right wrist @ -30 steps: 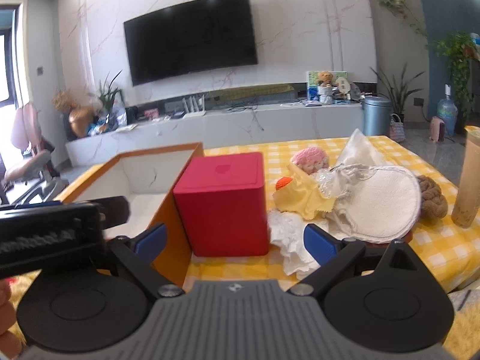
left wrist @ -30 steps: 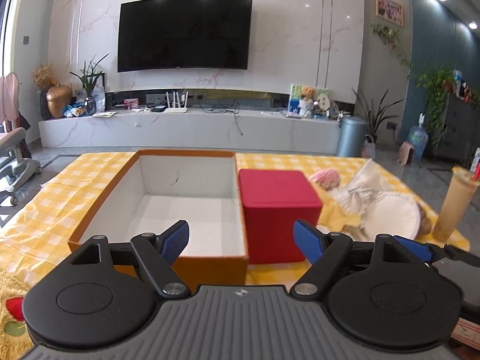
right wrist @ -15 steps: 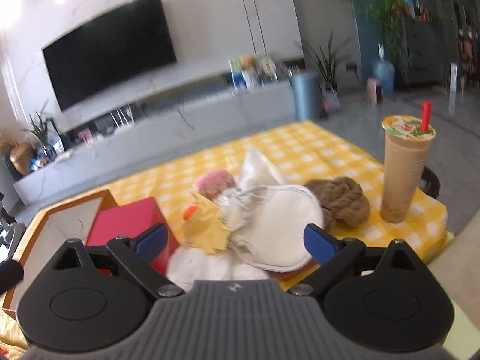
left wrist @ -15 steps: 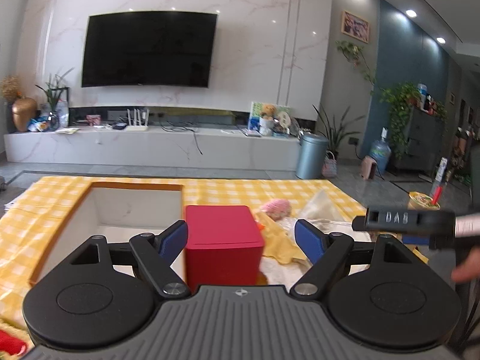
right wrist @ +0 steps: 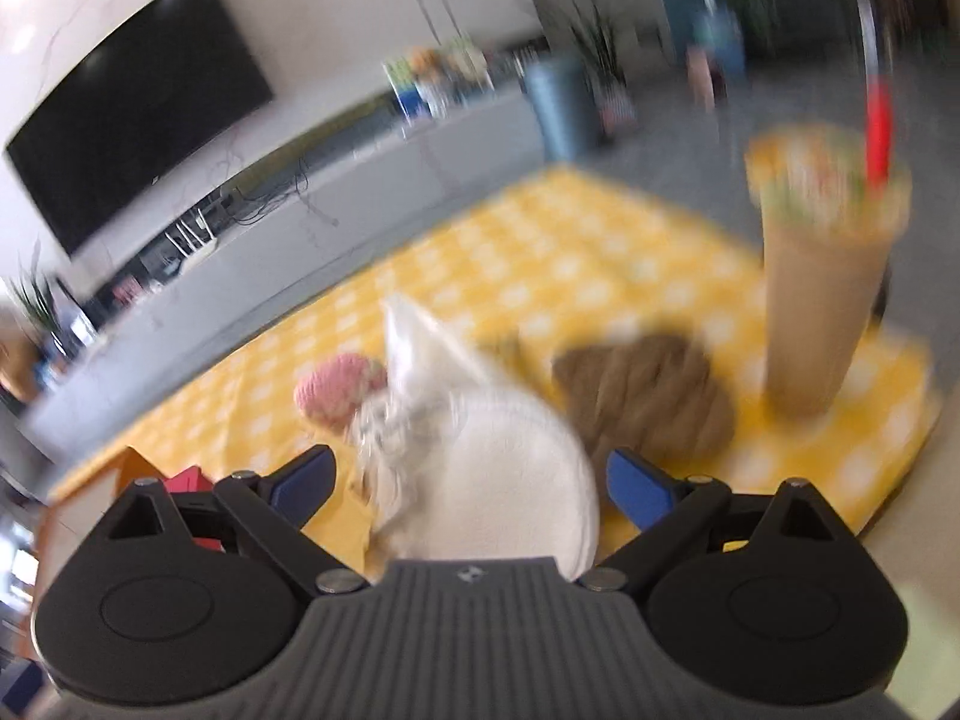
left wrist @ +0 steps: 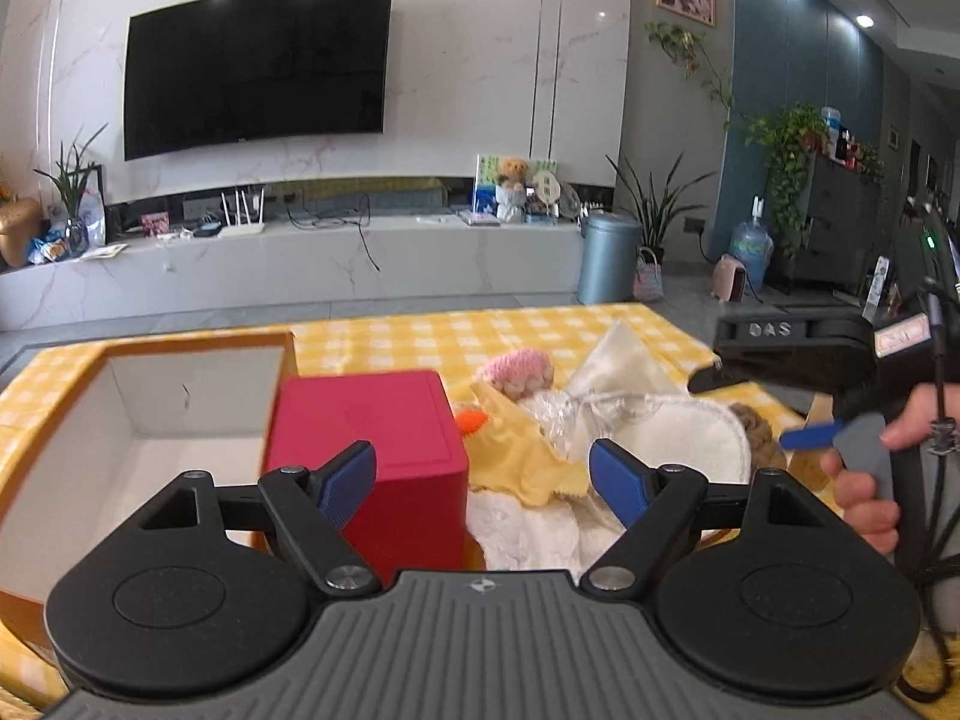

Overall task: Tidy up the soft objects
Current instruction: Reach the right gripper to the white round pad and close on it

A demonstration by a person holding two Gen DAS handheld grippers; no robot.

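Soft pile on yellow-checked tabletop (left wrist: 528, 324), just right of red box (left wrist: 366, 450). Pile: white round fleecy pad (right wrist: 510, 480) on top, crumpled clear plastic (left wrist: 558, 414), yellow cloth (left wrist: 516, 456), pink knitted piece (left wrist: 519, 367) at far edge, brown yarn bundle (right wrist: 648, 396) to the right, touching the pad.

Left tongs (left wrist: 483, 474) wide, empty, above box and pile. Right tongs (right wrist: 468, 480) wide, empty, straddling the white pad.

Left view only: open orange box (left wrist: 150, 396) with white inside, left of red box; a hand (left wrist: 870, 480) on the right tool. Right view only, blurred: tall drink cup (right wrist: 822, 276) with red straw, beside the yarn.

White pad's long axis runs near-to-far in right view; orientation otherwise unclear.
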